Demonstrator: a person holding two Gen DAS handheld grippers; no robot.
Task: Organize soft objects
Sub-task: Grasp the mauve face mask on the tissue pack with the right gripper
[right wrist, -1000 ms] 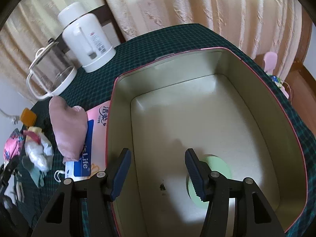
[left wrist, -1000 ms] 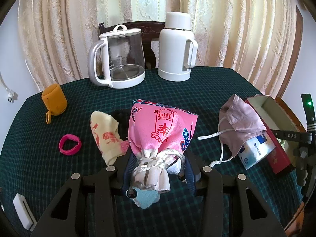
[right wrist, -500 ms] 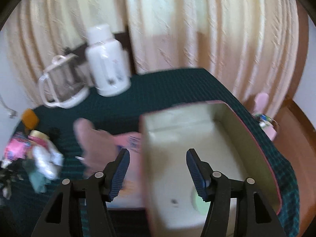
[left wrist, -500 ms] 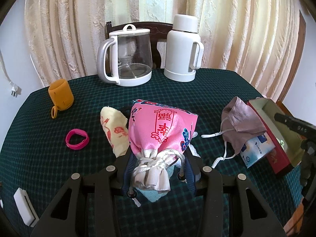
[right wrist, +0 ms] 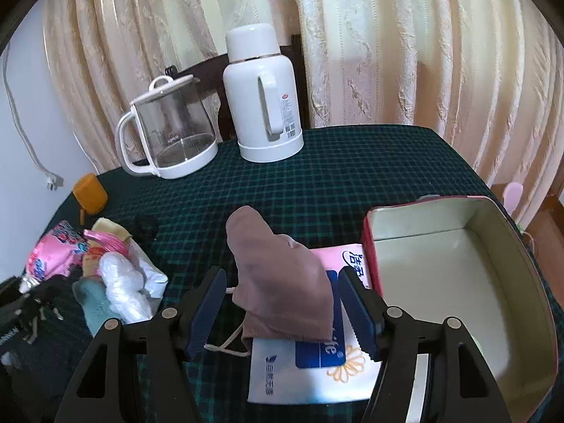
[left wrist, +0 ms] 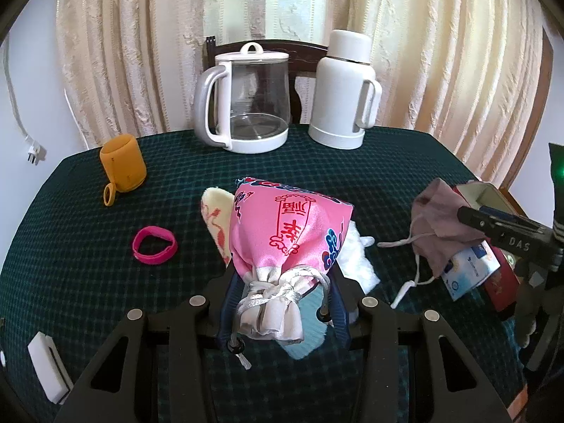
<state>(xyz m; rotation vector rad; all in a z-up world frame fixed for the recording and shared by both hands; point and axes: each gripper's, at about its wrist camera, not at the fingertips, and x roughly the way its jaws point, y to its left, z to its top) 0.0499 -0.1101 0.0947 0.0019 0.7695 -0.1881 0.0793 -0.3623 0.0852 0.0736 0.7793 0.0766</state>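
Observation:
My left gripper (left wrist: 282,303) is shut on the tied white neck of a pink printed drawstring pouch (left wrist: 285,225), which stands up between the fingers. Under and beside the pouch lie a yellow cloth (left wrist: 215,211), a white cloth (left wrist: 356,257) and a teal cloth (left wrist: 306,338). In the right wrist view my right gripper (right wrist: 282,312) hangs over a mauve face mask (right wrist: 282,289) that lies on a tissue pack (right wrist: 310,377). Its jaws are opening, with the mask between them and the pads clear of it. The open red tin box (right wrist: 528,282) stands just to the right.
A glass kettle (left wrist: 246,105) and a white thermos (left wrist: 343,91) stand at the table's back edge. An orange speaker (left wrist: 123,165) and a pink wristband (left wrist: 154,245) lie at the left. A small white block (left wrist: 46,359) sits near the front left edge.
My right gripper has swung left from over the inside of the tin box to over the face mask, and its jaws have widened. The left gripper still holds the pouch.

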